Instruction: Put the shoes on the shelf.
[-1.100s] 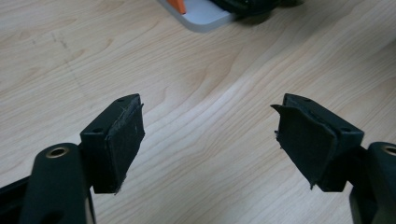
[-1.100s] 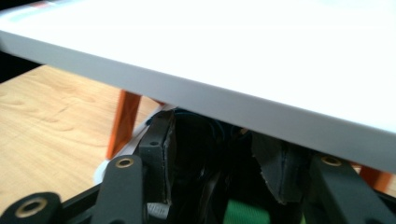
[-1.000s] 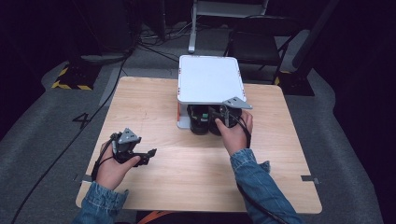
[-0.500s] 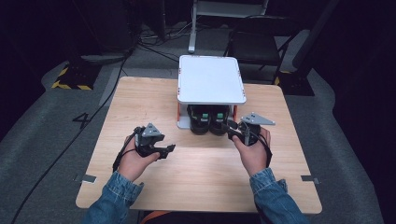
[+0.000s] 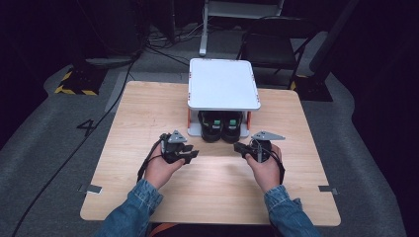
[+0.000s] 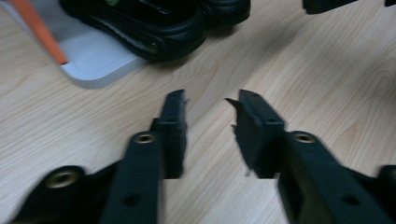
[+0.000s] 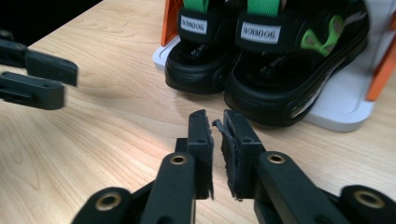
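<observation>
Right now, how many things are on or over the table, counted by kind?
Black sandals: 2, one beside the other, on the lower shelf.
White two-level rack with orange posts: 1.
Hand-held grippers: 2, the left gripper and the right gripper.
Total: 5.

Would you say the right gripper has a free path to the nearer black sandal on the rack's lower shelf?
Probably yes: the right gripper faces the sandal across bare table, though the rack's top shelf overhangs it.
</observation>
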